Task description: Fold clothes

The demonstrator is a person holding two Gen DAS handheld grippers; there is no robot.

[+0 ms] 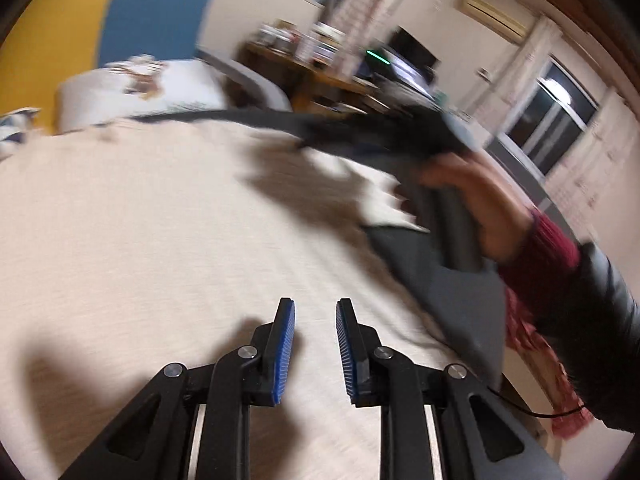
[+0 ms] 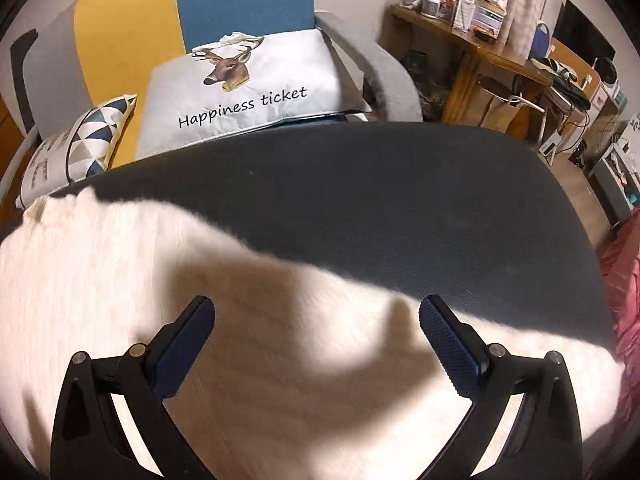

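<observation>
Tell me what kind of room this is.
Probably a home living room or bedroom: a deer-print cushion rests on a grey-armed seat, a cluttered wooden desk lines the wall, and a cream garment is spread for folding.

A home living room: sofa with printed cushions, cluttered wooden side table, curtained window.

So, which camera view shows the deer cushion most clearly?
The right wrist view: the deer cushion is sharp there, with the deer head and the words "Happiness ticket" readable. In the left wrist view it is small and blurred, with no readable words.
</observation>
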